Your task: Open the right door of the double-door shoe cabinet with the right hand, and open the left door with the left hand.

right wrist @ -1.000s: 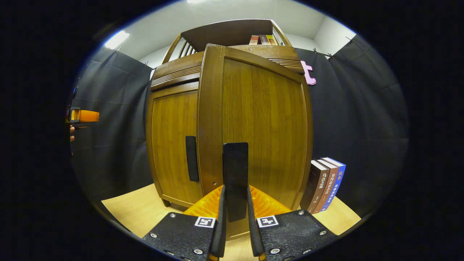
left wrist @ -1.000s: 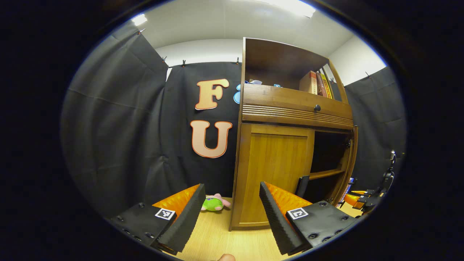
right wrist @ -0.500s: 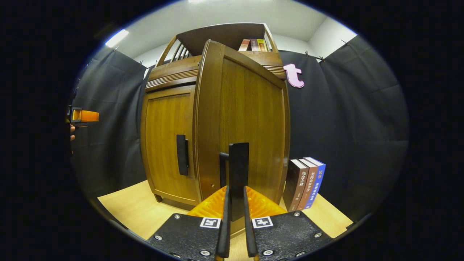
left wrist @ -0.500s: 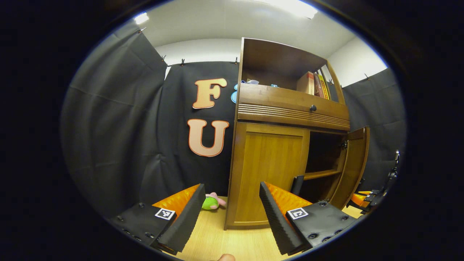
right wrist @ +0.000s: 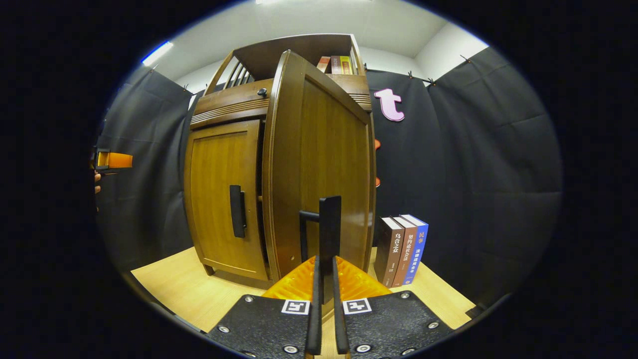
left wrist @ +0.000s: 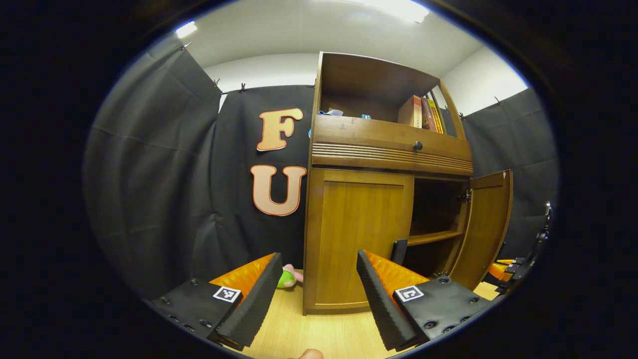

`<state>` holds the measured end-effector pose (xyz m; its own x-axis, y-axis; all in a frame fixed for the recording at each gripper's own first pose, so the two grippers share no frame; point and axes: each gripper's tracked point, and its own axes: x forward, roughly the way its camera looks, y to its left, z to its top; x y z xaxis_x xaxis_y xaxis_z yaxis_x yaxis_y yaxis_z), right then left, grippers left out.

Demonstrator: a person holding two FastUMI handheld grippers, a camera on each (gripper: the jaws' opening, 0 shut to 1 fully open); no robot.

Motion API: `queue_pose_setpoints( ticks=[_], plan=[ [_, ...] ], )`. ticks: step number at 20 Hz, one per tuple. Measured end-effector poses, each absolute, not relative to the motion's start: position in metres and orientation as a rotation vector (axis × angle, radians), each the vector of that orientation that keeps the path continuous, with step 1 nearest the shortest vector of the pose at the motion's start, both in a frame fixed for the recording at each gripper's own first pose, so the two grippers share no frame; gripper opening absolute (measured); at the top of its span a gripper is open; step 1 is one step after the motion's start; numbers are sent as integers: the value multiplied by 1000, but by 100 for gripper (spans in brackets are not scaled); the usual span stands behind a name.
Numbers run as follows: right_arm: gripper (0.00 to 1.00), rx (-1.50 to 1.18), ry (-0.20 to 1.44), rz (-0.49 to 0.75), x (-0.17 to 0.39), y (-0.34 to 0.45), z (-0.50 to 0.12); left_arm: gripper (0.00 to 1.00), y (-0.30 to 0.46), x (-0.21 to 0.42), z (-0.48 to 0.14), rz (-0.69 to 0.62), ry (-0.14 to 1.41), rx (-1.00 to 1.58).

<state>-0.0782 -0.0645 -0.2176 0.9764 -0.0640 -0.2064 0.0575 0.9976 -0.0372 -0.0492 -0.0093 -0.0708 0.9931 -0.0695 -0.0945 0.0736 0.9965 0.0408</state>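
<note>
The wooden shoe cabinet stands ahead on the floor. Its left door is closed, and the dark handle peeks out behind my left gripper's right finger. My left gripper hangs open a short way in front of that door, holding nothing. The right door stands swung out, baring a dark inside with a shelf. In the right gripper view, my right gripper is shut on the right door's handle. The left door handle shows beside it.
Three upright books stand on the floor right of the open door. A small green and pink plush toy lies left of the cabinet. Books fill the top shelf, above a drawer with a knob. Black cloth walls surround the booth.
The right door has swung farther open with my right gripper shut on its handle. The cabinet has slid left in the left gripper view; the left gripper stays open.
</note>
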Motion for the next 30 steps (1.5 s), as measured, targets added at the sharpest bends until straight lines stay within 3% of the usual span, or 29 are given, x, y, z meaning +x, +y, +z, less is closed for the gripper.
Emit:
queue_pose_setpoints(
  ticks=[3, 4, 5, 6, 8, 9, 30],
  plan=[
    [7, -31, 209, -84, -85, -78, -216, 95, -18, -53, -74, -81, 103, 43],
    [17, -26, 209, -88, -87, -82, -216, 94, -19, -54, -73, -79, 99, 39],
    [6, -23, 208, -91, -87, -86, -215, 97, -20, -55, -72, -76, 95, 32],
    [17, -23, 206, -95, -88, -89, -215, 95, -21, -57, -69, -75, 89, 24],
    [16, -27, 205, -101, -92, -98, -214, 94, -22, -60, -65, -67, 73, 23],
    [5, -27, 204, -103, -92, -100, -214, 94, -22, -59, -64, -61, 68, 29],
    [2, 24, 179, -160, -103, -199, -209, 95, -89, -43, -100, -106, 118, 49]
  ],
)
